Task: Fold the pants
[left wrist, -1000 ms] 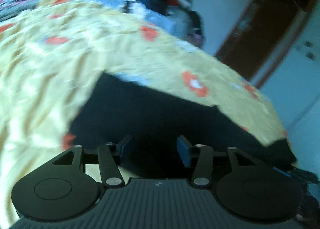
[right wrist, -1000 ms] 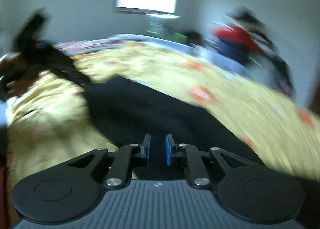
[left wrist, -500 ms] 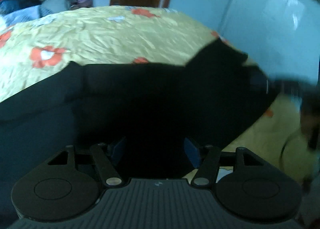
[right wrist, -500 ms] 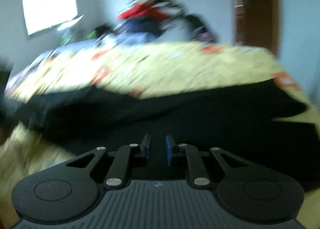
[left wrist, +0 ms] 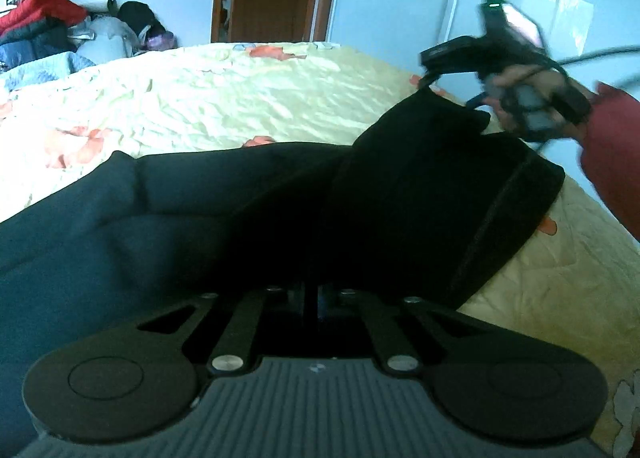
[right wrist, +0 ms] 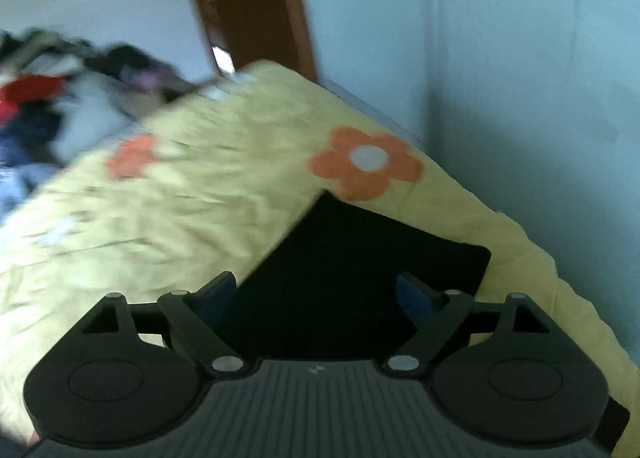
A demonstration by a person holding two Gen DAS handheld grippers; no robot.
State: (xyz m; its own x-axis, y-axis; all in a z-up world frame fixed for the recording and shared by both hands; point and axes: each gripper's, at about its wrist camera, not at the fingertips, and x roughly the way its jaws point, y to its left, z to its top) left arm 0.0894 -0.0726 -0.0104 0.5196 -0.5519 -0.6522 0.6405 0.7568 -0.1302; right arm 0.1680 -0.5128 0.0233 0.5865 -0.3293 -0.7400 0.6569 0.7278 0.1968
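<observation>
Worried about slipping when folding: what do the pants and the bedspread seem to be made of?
The pants look like a soft, matte dark knit or cotton: no sheen, rounded drooping folds. The bedspread looks like thin, crinkled yellow cotton with printed orange flowers; its fine wrinkles suggest a light weave. Neither can be told for sure.
</observation>
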